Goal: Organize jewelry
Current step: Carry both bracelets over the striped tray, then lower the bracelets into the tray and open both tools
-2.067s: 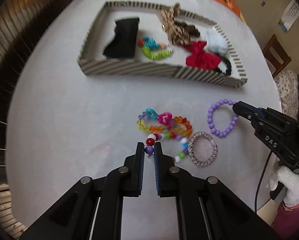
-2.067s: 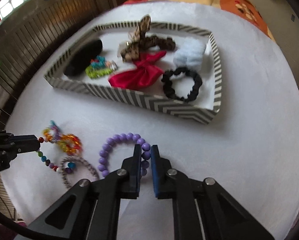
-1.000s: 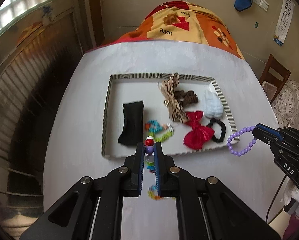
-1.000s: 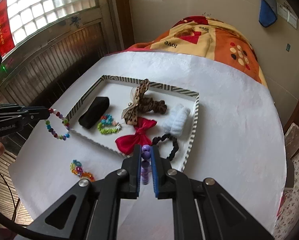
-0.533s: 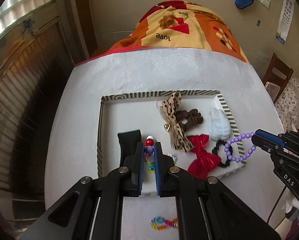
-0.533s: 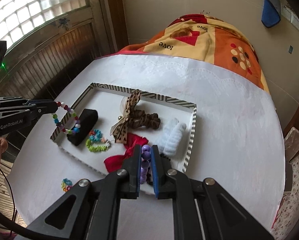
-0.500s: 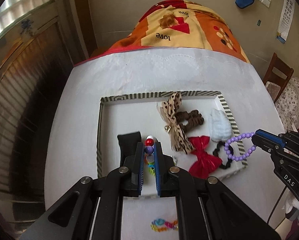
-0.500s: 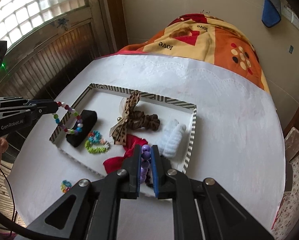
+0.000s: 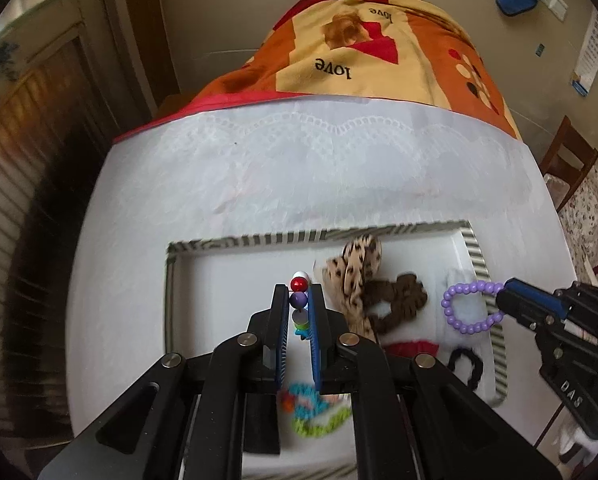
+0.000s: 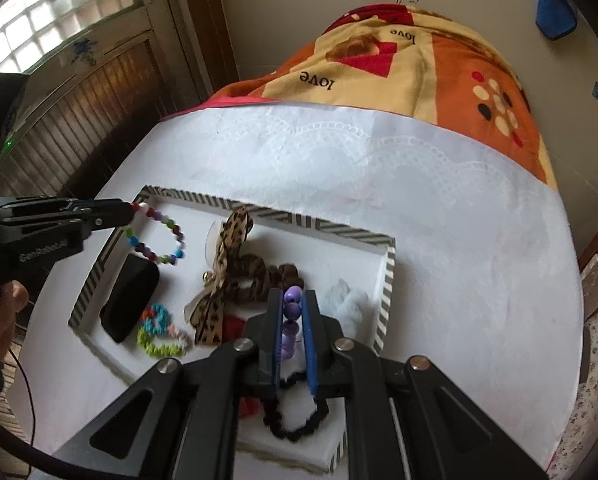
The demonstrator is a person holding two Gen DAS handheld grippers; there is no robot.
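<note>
My left gripper point(image 9: 298, 300) is shut on a multicolour bead bracelet point(image 10: 161, 236), which hangs over the left part of the striped tray point(image 9: 239, 241). The left gripper also shows in the right wrist view point(image 10: 129, 207). My right gripper point(image 10: 291, 304) is shut on a purple bead bracelet point(image 9: 467, 307), held above the tray's right side point(image 10: 388, 280) over a white scrunchie point(image 10: 345, 300). The right gripper also shows in the left wrist view point(image 9: 503, 300).
In the tray lie a black pouch point(image 10: 131, 300), a green and teal bracelet point(image 10: 159, 330), a leopard bow point(image 10: 231, 240), a brown scrunchie point(image 9: 399, 300), a red bow point(image 9: 411, 349) and a black scrunchie point(image 10: 295, 424). An orange blanket point(image 9: 379, 52) lies beyond the white table point(image 9: 299, 168). A wooden chair point(image 9: 567, 164) stands at the right.
Both grippers have moved forward over the tray with their bracelets held. The colourful bracelet left on the table near me has dropped out of view.
</note>
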